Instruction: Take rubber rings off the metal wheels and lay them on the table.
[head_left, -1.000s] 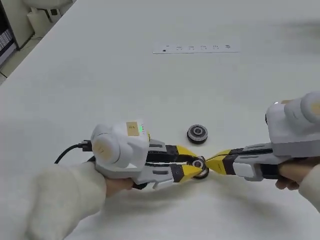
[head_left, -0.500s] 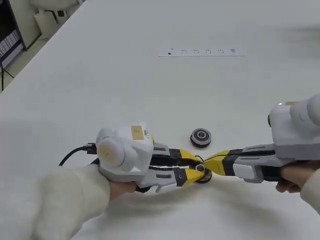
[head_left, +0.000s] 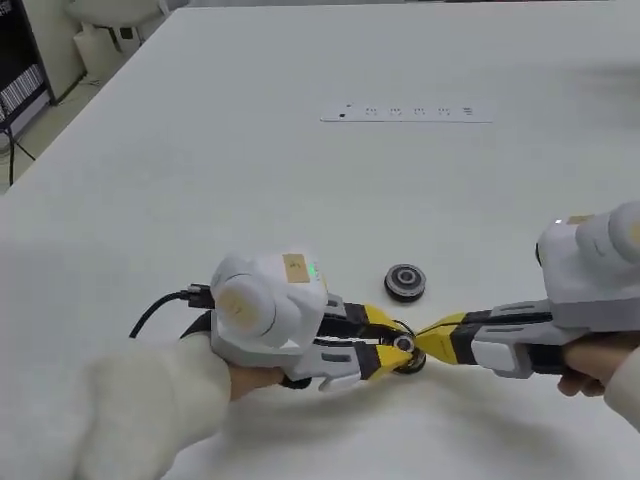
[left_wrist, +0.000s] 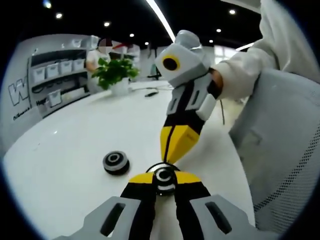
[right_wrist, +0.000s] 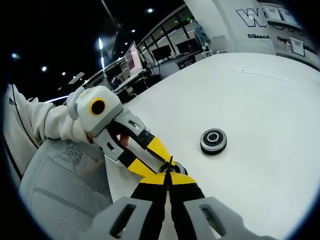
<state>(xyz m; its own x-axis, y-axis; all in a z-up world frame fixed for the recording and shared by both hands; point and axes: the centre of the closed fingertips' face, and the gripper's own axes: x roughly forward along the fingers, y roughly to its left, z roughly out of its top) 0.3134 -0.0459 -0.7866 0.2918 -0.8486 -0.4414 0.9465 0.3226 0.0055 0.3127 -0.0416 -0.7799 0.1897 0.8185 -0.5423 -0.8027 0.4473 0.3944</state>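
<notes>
A small metal wheel (left_wrist: 164, 176) with a black rubber ring (left_wrist: 159, 165) round its rim sits low over the white table (head_left: 300, 180), gripped by my left gripper (left_wrist: 163, 182). In the head view the left gripper (head_left: 398, 350) reaches in from the left, and the held wheel (head_left: 405, 345) shows at its yellow tips. My right gripper (head_left: 421, 339) comes from the right, its jaws closed to a point on the ring at the wheel's edge (right_wrist: 176, 168). A second wheel (head_left: 405, 282) with its ring on lies flat on the table just beyond, apart from both grippers.
A white power strip (head_left: 407, 111) lies far back on the table. A black cable (head_left: 160, 305) trails from the left gripper. Behind the person stands a grey mesh chair (left_wrist: 285, 150). Open table surrounds the second wheel (left_wrist: 116, 162).
The head camera has shifted, so the whole picture sits lower and to the right. Both grippers stay joined at the held wheel, and the second wheel has not moved.
</notes>
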